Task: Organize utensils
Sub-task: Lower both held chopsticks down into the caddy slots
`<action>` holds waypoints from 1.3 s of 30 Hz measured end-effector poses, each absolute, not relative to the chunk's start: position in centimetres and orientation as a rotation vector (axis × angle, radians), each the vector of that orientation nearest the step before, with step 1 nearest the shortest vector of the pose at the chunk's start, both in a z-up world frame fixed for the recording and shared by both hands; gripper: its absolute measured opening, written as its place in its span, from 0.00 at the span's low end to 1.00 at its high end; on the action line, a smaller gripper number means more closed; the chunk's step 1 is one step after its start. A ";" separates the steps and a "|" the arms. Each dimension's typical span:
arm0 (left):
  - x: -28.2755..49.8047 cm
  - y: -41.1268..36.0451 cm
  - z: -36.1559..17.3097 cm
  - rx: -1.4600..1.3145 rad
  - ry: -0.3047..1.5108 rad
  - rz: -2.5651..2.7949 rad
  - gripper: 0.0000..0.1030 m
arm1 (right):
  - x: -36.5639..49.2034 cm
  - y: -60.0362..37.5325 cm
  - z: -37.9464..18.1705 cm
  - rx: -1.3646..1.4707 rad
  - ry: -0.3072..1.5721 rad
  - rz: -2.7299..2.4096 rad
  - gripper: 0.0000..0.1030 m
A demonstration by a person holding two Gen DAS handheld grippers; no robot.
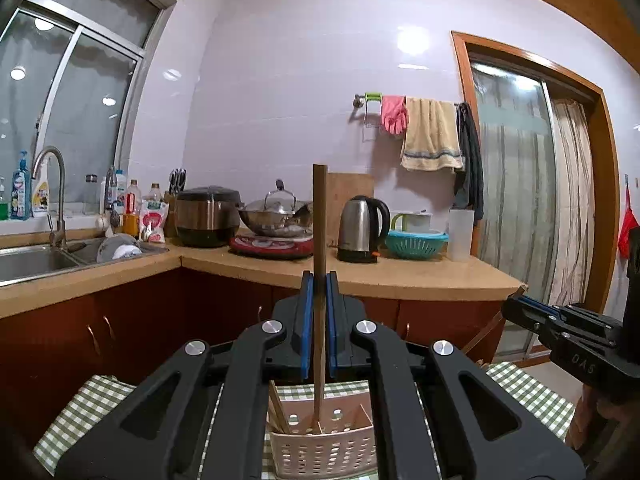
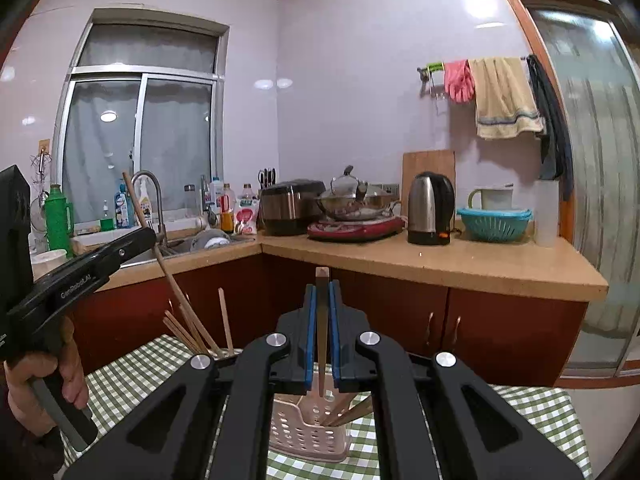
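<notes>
In a tiled kitchen, a person works with a two-finger tool in each hand above a surface point(image 1: 532, 396) covered with a green-and-white checked cloth. The left tool point(image 1: 320, 280) is clamped on a long wooden chopstick point(image 1: 319, 240), its blue pads pressed tight against the stick's sides. The chopstick stands nearly upright, its top well above the fingertips and its lower end reaching down to the pale pink perforated utensil basket point(image 1: 324, 452) on the cloth, which already holds more wooden sticks in its left compartment.

The right tool point(image 2: 321, 288) is likewise closed on a second chopstick point(image 2: 322, 276), only a short stub of it showing above the pads while the rest runs down toward the basket point(image 2: 308, 428) below. In the right wrist view, several more chopsticks point(image 2: 188, 332) lean out from behind the tool's frame at the left. The person's left hand point(image 2: 48, 376) grips the handle of the left tool at the frame's left edge.

Behind the scene, a wooden counter point(image 1: 400, 272) carries a steel kettle point(image 1: 360, 228), a lidded wok point(image 1: 278, 212), a rice cooker point(image 1: 206, 216) and a teal colander point(image 1: 416, 242), with a sink point(image 1: 32, 260) under the window.
</notes>
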State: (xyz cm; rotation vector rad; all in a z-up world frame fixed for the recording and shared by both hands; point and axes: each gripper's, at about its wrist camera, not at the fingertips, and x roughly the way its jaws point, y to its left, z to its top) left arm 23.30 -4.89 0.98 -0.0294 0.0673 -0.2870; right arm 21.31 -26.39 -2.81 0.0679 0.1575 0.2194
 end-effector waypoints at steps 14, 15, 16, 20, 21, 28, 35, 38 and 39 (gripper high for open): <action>27.9 -4.8 -6.0 -0.040 0.231 -0.248 0.07 | 24.6 -25.7 -7.7 0.093 0.298 0.242 0.07; 28.1 -4.8 -6.4 -0.037 0.242 -0.249 0.07 | 24.7 -25.6 -7.8 0.093 0.303 0.243 0.07; 28.3 -4.8 -6.7 -0.035 0.250 -0.249 0.07 | 24.8 -25.5 -8.1 0.092 0.306 0.241 0.07; 28.9 -5.0 -7.7 -0.024 0.279 -0.244 0.07 | 24.9 -25.1 -8.5 0.086 0.317 0.240 0.07; 29.0 -4.9 -7.9 -0.025 0.286 -0.242 0.07 | 24.9 -25.0 -8.5 0.084 0.315 0.239 0.07; 29.2 -4.7 -8.6 -0.005 0.299 -0.232 0.07 | 24.8 -24.7 -8.2 0.063 0.305 0.225 0.07; 29.3 -4.7 -8.7 -0.007 0.299 -0.230 0.07 | 24.3 -24.1 -7.3 0.003 0.270 0.189 0.07; 29.3 -4.6 -8.7 -0.008 0.301 -0.230 0.07 | 24.6 -24.1 -7.4 -0.004 0.274 0.187 0.07; 29.3 -4.6 -8.7 -0.010 0.303 -0.230 0.07 | 24.8 -24.0 -7.4 -0.001 0.276 0.188 0.07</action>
